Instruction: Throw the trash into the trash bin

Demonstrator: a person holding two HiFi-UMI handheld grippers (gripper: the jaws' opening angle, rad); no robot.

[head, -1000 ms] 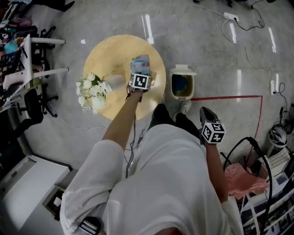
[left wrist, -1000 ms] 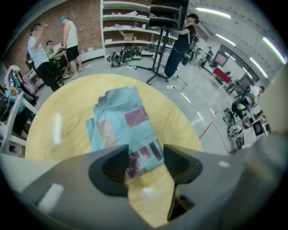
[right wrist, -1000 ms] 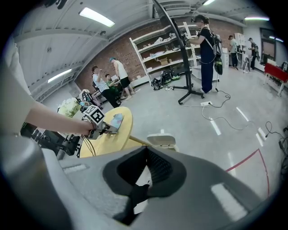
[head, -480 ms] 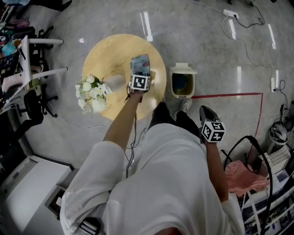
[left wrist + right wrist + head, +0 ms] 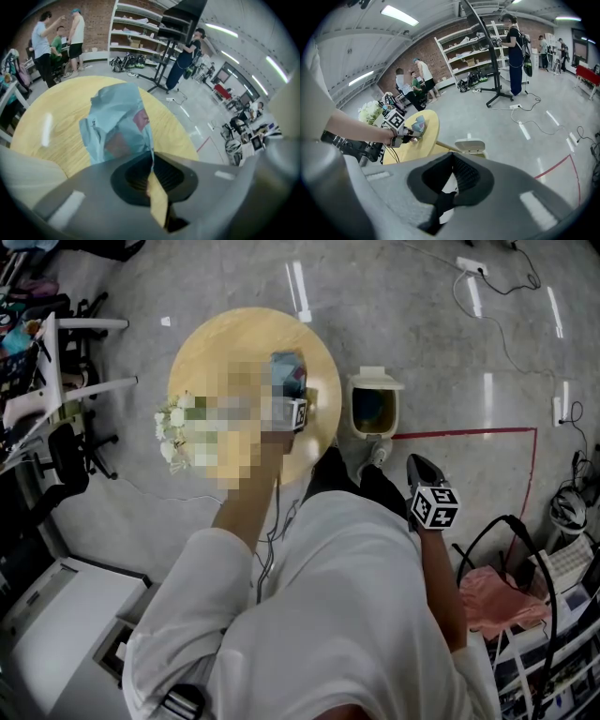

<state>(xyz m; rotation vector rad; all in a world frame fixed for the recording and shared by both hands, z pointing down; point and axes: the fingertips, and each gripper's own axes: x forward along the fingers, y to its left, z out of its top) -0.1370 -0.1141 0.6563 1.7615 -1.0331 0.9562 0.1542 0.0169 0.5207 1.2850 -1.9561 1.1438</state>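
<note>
A crumpled light-blue wrapper [image 5: 287, 371] lies on the round wooden table [image 5: 216, 343], near its right edge. My left gripper [image 5: 289, 392] reaches down onto it. Its jaws have just been closing, and in the left gripper view they stand shut [image 5: 151, 157] with the wrapper [image 5: 119, 124] pinched between them. The white trash bin [image 5: 372, 409], lid up, stands on the floor just right of the table. My right gripper [image 5: 419, 470] hangs over the floor by my right side, shut [image 5: 452, 157] and empty. The right gripper view shows the bin [image 5: 471, 146] beyond its jaws.
White flowers [image 5: 370, 110] stand at the table's left side. A red tape line [image 5: 459, 435] runs along the floor right of the bin. Chairs [image 5: 75, 381] and clutter crowd the left, cables [image 5: 497, 296] trail at the back right. Several people stand by shelves [image 5: 473, 51].
The left gripper has tilted and rolled a little over the wrapper, which stays on the table. The right gripper has not moved.
</note>
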